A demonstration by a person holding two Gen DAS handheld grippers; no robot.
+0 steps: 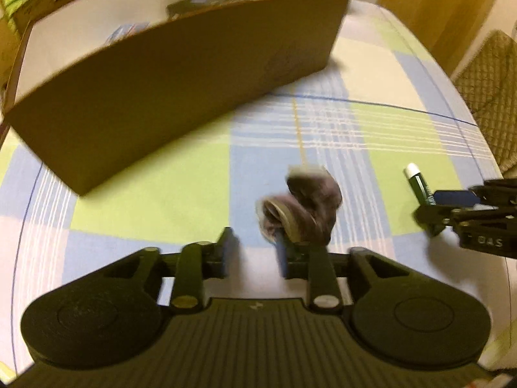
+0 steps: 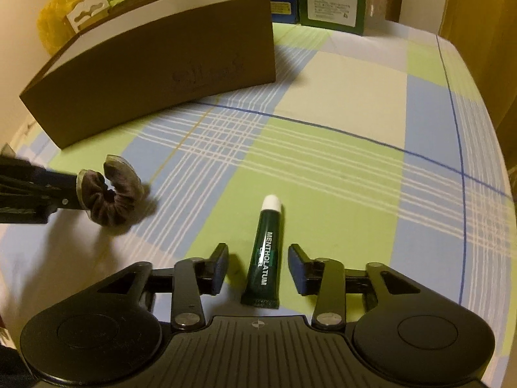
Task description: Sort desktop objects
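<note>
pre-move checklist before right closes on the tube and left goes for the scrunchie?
1. Green tube lies between right gripper fingers: ok.
2. Right fingers clear of tube, open: ok.
3. Scrunchie centred in left gripper: not ok, it sits at the right finger.
4. Left view sharp: not ok, blurred.
5. Brown box open on top: ok.
6. Free room inside box: cannot tell.

Matt brown cardboard box [image 2: 155, 74], white paper-like lining inside. Soft gathered scrunchie [image 2: 110, 194], velvety purple-brown cloth with sheer pale trim. Glossy dark-green plastic tube [image 2: 263, 258], smooth white cap, crimped ribbed tail. Checked tablecloth [image 2: 323, 161], smooth woven-look fabric. Matt black plastic left gripper [image 1: 255, 255] and right gripper [image 2: 258, 268], ribbed bodies, shiny metal pivot pins, dark blue pads [image 2: 297, 268].
</note>
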